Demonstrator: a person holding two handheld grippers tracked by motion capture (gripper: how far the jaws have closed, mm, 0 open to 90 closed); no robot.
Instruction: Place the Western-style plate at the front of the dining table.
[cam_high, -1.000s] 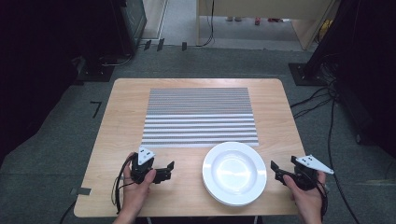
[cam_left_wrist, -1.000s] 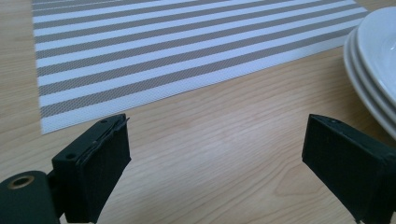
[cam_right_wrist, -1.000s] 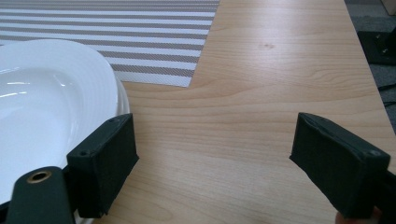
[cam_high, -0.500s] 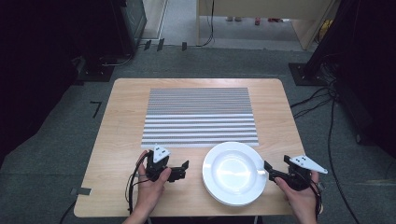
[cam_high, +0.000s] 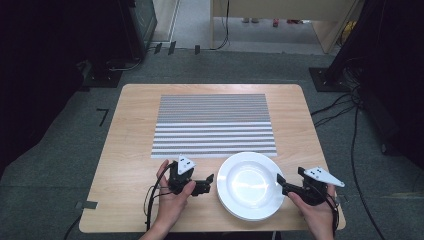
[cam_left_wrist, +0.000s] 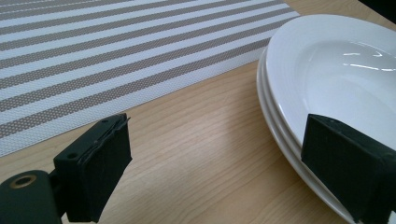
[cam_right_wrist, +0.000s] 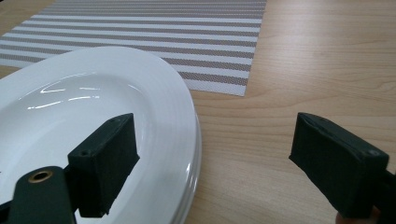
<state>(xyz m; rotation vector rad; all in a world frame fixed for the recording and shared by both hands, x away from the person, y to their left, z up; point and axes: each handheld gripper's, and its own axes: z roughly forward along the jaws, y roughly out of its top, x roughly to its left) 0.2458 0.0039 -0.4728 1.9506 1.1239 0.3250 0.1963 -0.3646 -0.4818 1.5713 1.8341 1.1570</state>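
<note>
The table (cam_high: 130, 150) carries a striped mat (cam_high: 214, 125), and just below it sit my stacked plates (cam_high: 250, 185) (at least two). My left claw (cam_high: 209, 181) and right claw (cam_high: 281, 183), both spread, flank the rim; I'd pinch only the top plate's edge, evenly.

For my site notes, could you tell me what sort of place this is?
Probably a lab or recording studio rather than a home: a lone wooden table with a striped placemat and stacked white plates stands on grey carpet, with loose cables and dark equipment around it.
</note>
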